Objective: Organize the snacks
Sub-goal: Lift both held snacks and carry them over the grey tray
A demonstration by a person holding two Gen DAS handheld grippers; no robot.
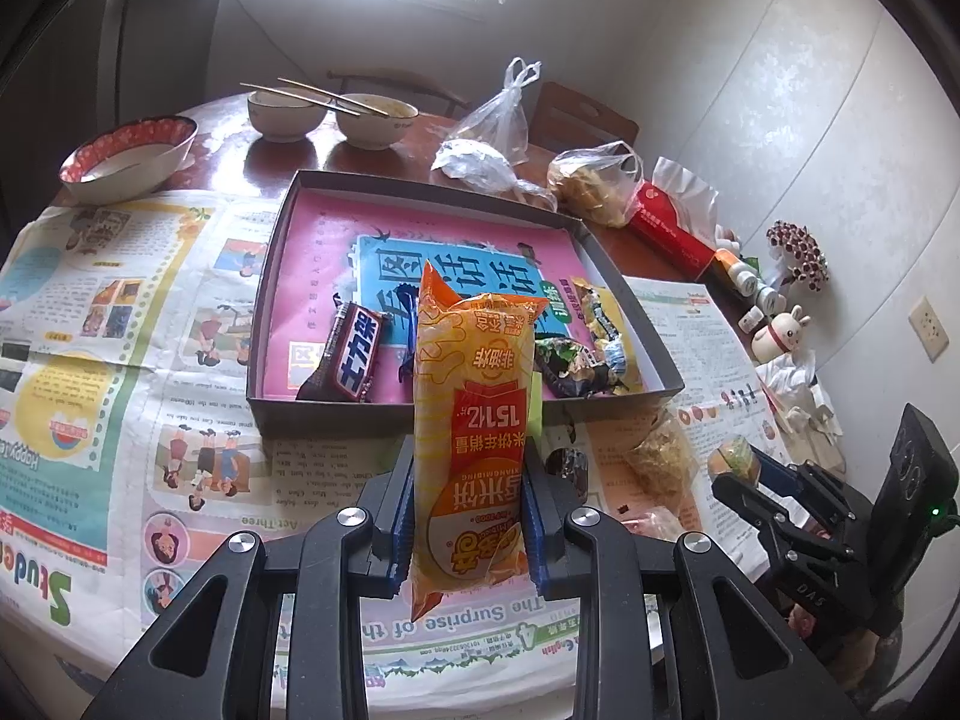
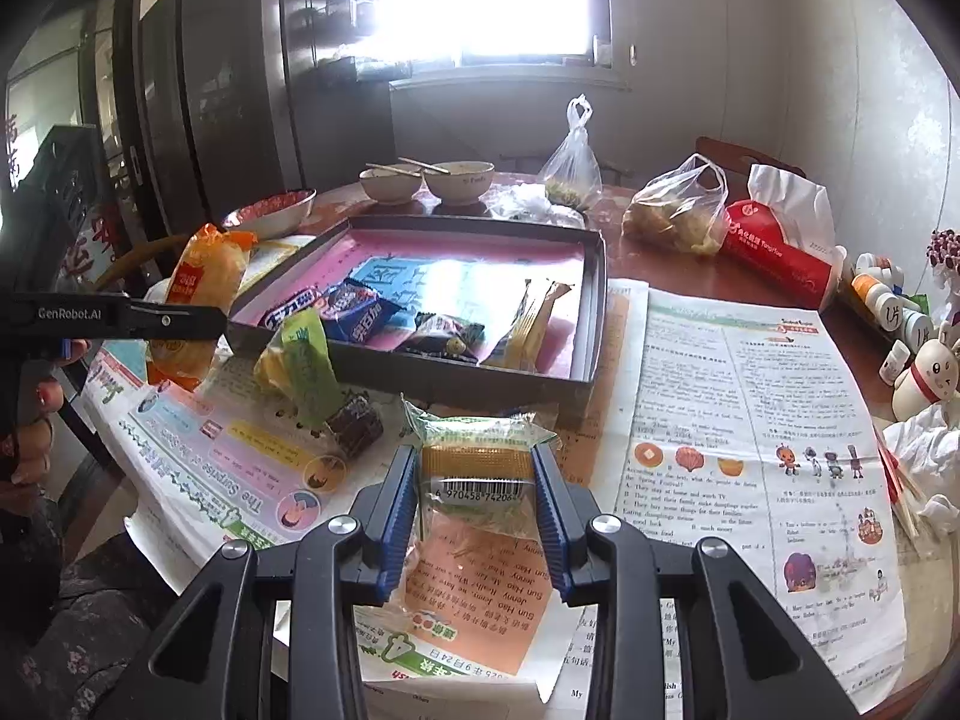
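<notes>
My left gripper [image 1: 471,516] is shut on a long orange rice-cracker pack [image 1: 474,420], held upright just in front of the near wall of the dark shallow box [image 1: 312,420]. The same pack [image 2: 201,288] shows at the left of the right wrist view. Inside the box lie a brown chocolate bar [image 1: 354,360], a blue snack pack [image 2: 354,312], a dark wrapped sweet [image 2: 444,333] and a yellow wrapper [image 2: 528,324]. My right gripper [image 2: 477,480] is shut on a clear-wrapped golden cake with a green top edge [image 2: 474,462], close above the newspaper.
A green-yellow pack [image 2: 300,366] and a dark brown cake [image 2: 357,423] lie on the newspaper [image 2: 750,408] before the box. Behind it stand bowls with chopsticks [image 1: 336,114], plastic bags [image 2: 678,216] and a red tissue pack [image 2: 780,252]. Bottles and figurines [image 2: 918,372] line the right edge.
</notes>
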